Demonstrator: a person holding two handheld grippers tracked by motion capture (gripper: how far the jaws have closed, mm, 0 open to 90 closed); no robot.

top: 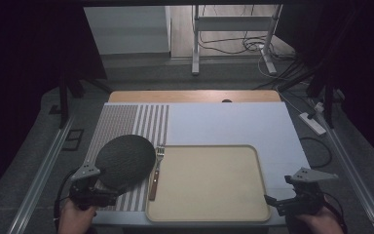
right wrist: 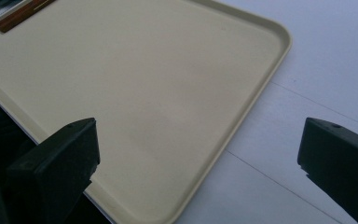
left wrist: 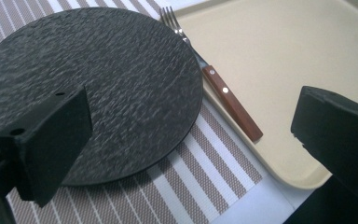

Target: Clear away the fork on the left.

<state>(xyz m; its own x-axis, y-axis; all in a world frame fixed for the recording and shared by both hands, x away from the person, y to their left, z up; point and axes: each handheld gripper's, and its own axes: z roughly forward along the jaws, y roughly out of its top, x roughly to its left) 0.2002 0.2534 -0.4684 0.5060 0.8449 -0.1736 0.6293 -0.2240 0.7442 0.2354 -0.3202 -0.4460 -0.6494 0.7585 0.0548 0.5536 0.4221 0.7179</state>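
One dark round plate (top: 125, 160) is seen lying on one striped placemat (top: 126, 124) at the worktop's (top: 233, 122) left. One wooden-handled fork (top: 155, 173) is laid between plate and one beige tray (top: 260, 165). Two tools are counted: the left hand-held gripper (top: 108, 191) is held spread at the plate's near edge; the right hand-held gripper (top: 278, 194) is held spread at the tray's corner.

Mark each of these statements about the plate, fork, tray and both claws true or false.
1. The dark round plate lies on the striped placemat. True.
2. The fork lies in the middle of the tray. False: it lies along the tray's left rim.
3. The left claw is shut on the plate. False: it is open.
4. The right claw is open. True.
5. The tray holds food. False: nothing lies on it.
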